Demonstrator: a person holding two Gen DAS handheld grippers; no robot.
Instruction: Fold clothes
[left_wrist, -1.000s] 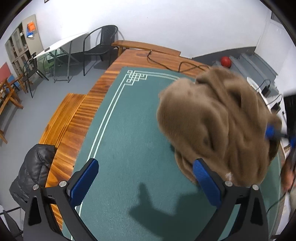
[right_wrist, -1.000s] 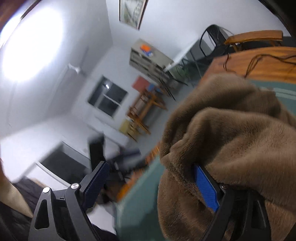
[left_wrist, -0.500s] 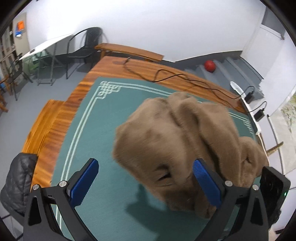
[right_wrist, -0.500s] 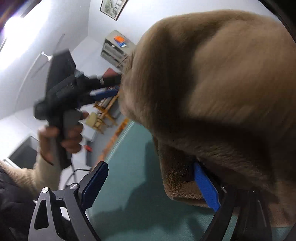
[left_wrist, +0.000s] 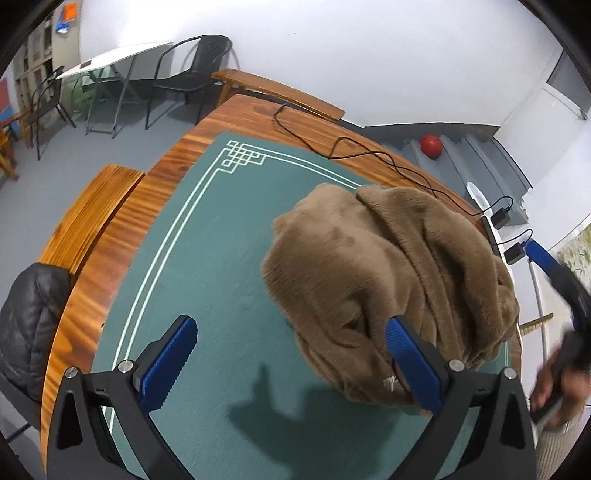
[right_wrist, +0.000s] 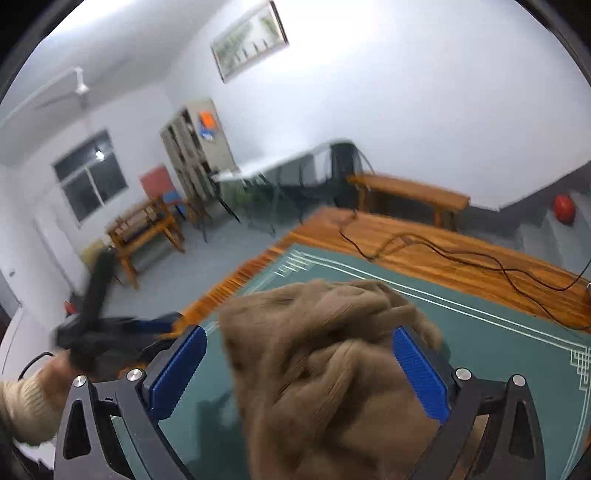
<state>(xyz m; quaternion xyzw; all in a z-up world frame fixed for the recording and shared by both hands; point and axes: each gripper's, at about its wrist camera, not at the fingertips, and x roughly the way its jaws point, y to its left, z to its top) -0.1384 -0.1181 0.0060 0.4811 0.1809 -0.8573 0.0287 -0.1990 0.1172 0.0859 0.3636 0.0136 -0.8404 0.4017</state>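
A brown fleece garment (left_wrist: 388, 273) lies in a crumpled heap on the green mat (left_wrist: 207, 266). My left gripper (left_wrist: 291, 365) is open and empty above the mat, its right finger just in front of the heap's near edge. In the right wrist view the same garment (right_wrist: 332, 362) fills the space between the wide-open fingers of my right gripper (right_wrist: 299, 373); the pads do not pinch it. The right gripper also shows blurred at the right edge of the left wrist view (left_wrist: 554, 269), beside the heap.
The mat covers a wooden table (left_wrist: 110, 236) with a black cable (left_wrist: 369, 155) along its far side. A black jacket (left_wrist: 29, 314) hangs at the table's left. Benches, chairs and a red ball (left_wrist: 431, 146) stand beyond.
The garment was held up and draped over the right gripper's finger; it now lies heaped on the mat. The right gripper has pulled back, its view swinging toward the room.
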